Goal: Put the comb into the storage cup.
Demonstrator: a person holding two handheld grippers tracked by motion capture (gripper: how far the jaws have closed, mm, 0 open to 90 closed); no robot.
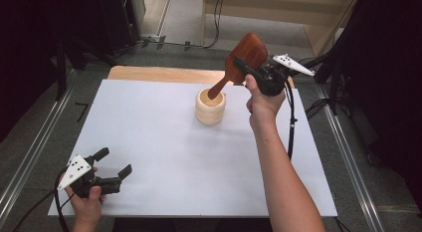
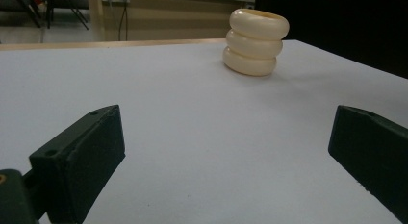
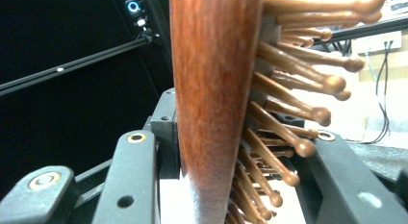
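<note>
White board (image 1: 164, 157) covers the table, dark room around it. Near its far middle stands a cream ringed holder (image 1: 210, 107). Clamped in the right gripper (image 1: 245, 67) is a wooden hairbrush (image 1: 243, 58) — tilted, handle tip down inside the holder's mouth. At the near left corner, the left gripper (image 1: 113, 163) sits low with jaws spread wide — nothing between them.

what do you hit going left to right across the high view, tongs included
left tongs, open and low near the table's front-left corner → cream ringed holder → wooden hairbrush, handle dipping into the holder → right tongs clamped on the brush head
</note>
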